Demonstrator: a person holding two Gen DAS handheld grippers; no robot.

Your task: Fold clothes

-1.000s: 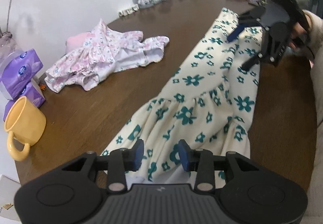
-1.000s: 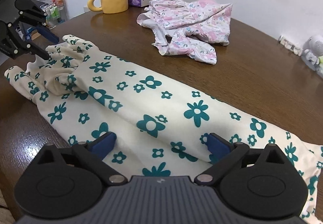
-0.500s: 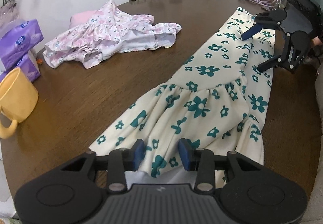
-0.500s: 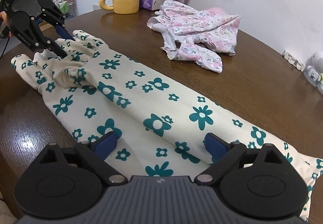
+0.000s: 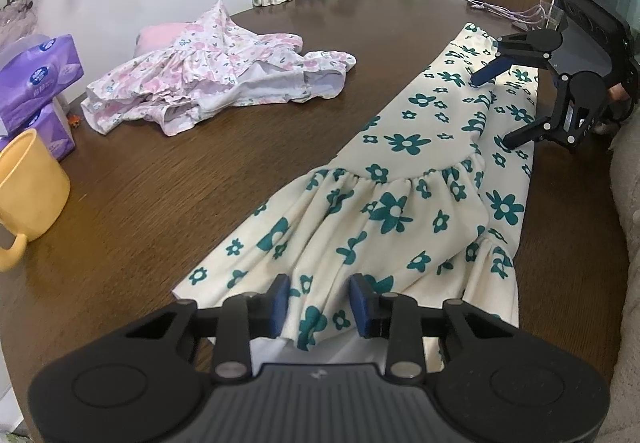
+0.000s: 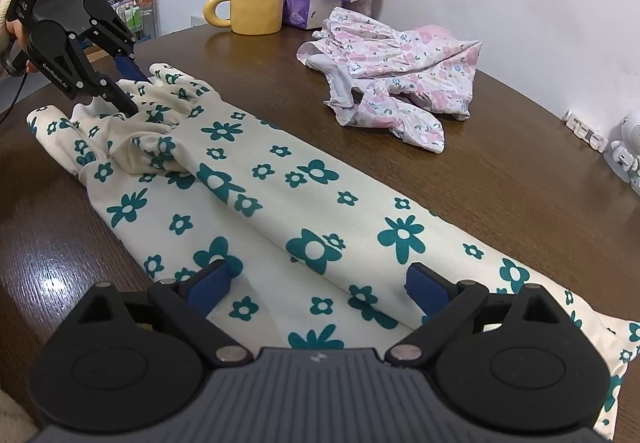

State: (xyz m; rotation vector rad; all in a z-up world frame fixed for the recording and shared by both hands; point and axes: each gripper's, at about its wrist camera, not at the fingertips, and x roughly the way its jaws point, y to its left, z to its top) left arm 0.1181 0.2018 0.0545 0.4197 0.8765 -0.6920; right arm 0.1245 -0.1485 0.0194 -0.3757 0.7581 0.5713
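My left tool (image 5: 319,301) pitches steeply down over the ruffled hem of the cream dress with teal flowers (image 5: 400,203). Jaws are narrow and closing, a ridge of hem fabric between the pads; I can't confirm they pinch it. The dress lies folded into a long strip across the brown counter (image 5: 180,171). My right tool (image 6: 320,283) is also angled down at the other end of the strip, jaws wide, hovering over cloth and gripping nothing. A pink floral garment (image 6: 392,75) lies crumpled well apart; 1 yellow mug (image 6: 252,11) stands beyond it.
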